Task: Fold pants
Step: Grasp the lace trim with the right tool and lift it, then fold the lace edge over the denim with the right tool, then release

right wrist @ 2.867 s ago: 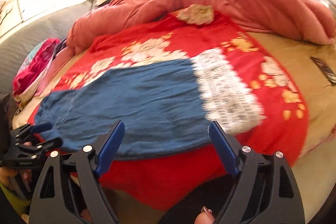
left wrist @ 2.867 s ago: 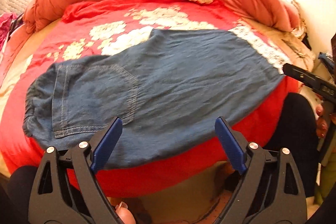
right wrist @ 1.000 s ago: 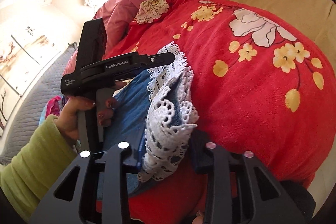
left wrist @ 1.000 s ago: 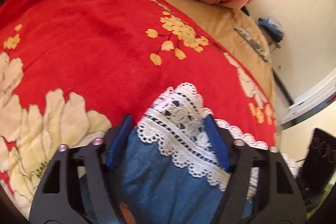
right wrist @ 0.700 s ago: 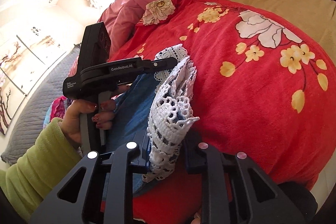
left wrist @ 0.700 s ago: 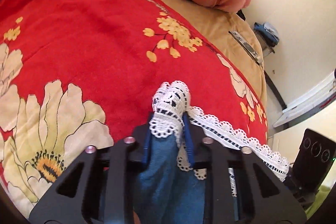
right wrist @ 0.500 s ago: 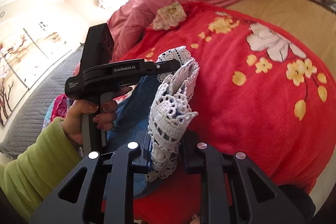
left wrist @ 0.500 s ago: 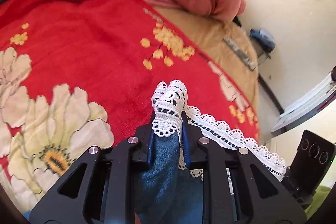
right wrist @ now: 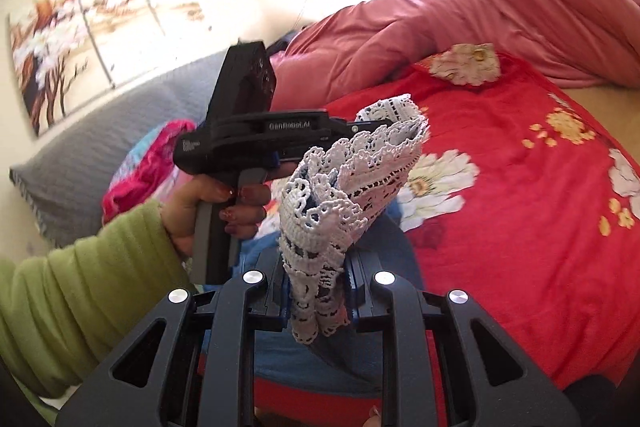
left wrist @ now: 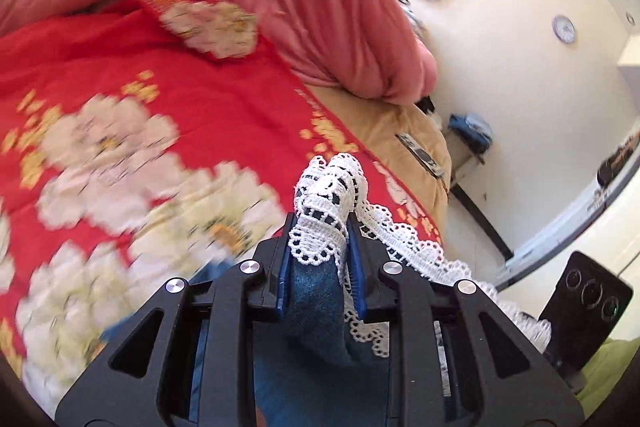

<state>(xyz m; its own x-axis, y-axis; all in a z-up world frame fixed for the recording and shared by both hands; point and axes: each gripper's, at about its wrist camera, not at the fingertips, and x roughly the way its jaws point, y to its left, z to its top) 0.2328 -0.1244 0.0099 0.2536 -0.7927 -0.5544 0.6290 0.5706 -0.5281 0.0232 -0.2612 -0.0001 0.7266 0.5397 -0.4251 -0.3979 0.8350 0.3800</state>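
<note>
Blue denim pants (left wrist: 316,291) with a white lace hem (left wrist: 332,187) hang up off the red floral blanket (left wrist: 200,107). My left gripper (left wrist: 320,227) pinches the bunched hem between its blue pads; its jaws are opening very slightly, with the cloth still pressed between them. In the right wrist view my right gripper (right wrist: 316,267) is shut on another bunch of the lace hem (right wrist: 360,167). The hem stretches up to the left gripper (right wrist: 372,125), held by a hand in a green sleeve (right wrist: 80,287). Denim (right wrist: 328,351) droops below both.
A pink duvet (right wrist: 500,7) is heaped at the far side of the bed. A flat dark object (left wrist: 420,155) lies on the tan sheet near the bed's edge. Bright pink clothes (right wrist: 148,163) sit by a grey headboard (right wrist: 100,131).
The left jaws went from wide around the hem to pinching it. Both grippers then rose with the lace hem, lifting the pant legs off the blanket; more of the room now shows.
</note>
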